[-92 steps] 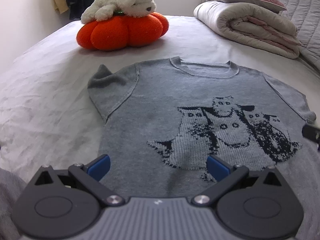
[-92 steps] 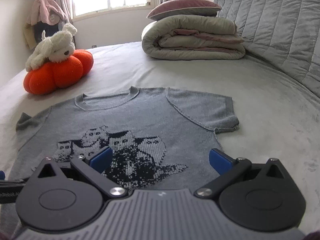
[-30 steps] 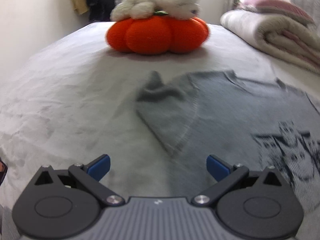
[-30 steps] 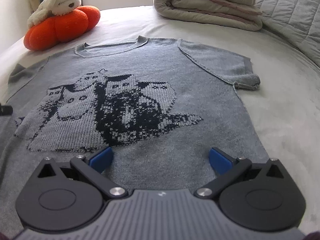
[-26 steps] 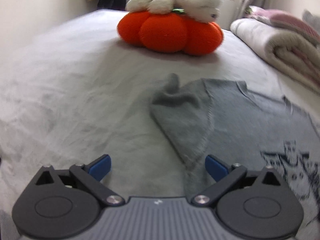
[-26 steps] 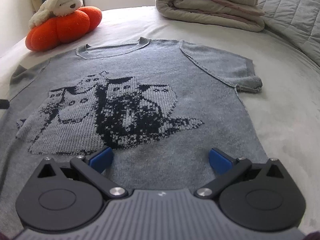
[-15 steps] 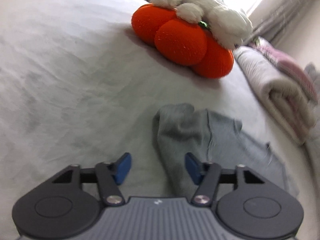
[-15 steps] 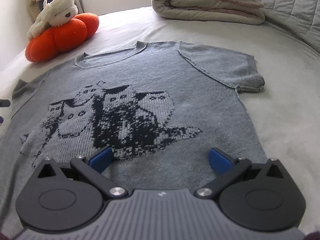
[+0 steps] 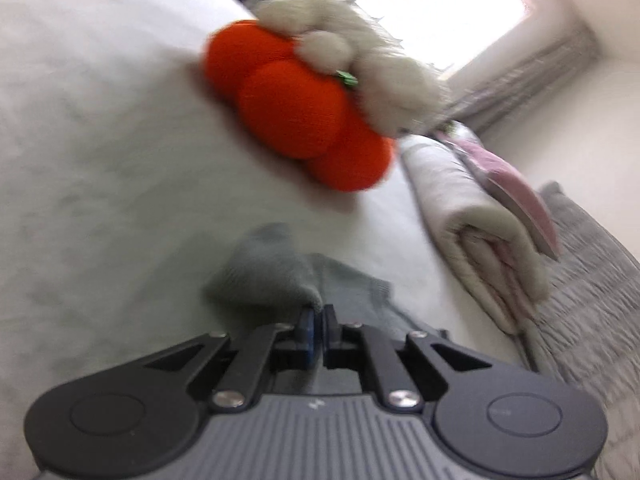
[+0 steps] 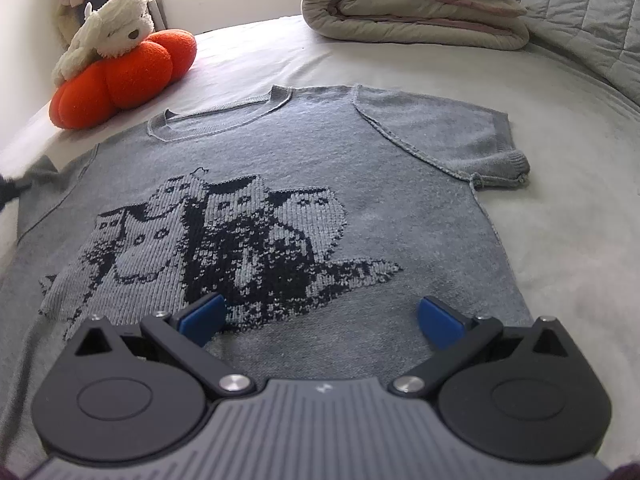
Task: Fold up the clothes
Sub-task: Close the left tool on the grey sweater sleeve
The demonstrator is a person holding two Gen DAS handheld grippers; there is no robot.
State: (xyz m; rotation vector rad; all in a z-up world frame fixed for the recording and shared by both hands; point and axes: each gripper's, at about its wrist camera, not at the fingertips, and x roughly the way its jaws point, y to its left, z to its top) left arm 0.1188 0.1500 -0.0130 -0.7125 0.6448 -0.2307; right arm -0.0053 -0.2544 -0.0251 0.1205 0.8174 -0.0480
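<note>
— Sweater [image 10: 304, 168] first: where does it lie, and which way does it point?

— My grey knit short-sleeved sweater lies flat, front up, on the bed [image 10: 560, 208]. Its long axis runs away from my right-hand tongs, neckline [image 10: 218, 118] at the far end towards the window, hem nearest me. The cat pattern [image 10: 224, 240] stands upright from where I hold the tools. One sleeve [image 10: 452, 140] spreads out to the right; the other sleeve [image 9: 272, 276] is bunched and lifted off the sheet.

— And your tongs?

— My left gripper [image 9: 318, 320] is closed tight, pinching the edge of that bunched sleeve. My right gripper [image 10: 320, 316] stands wide open over the hem with nothing between its pads.

— The room?

— A pale, slightly wrinkled sheet covers the bed. Beyond the neckline sits an orange pumpkin cushion [image 10: 124, 80] with a white plush dog [image 10: 108, 28] on top. A rolled duvet [image 10: 412, 8] lies at the far right, next to a grey quilted headboard [image 10: 580, 12]. The window [image 9: 436, 4] is bright, with curtains beside it.

— Any writing?

— Only a small mark on each tool's body, too small to read.
</note>
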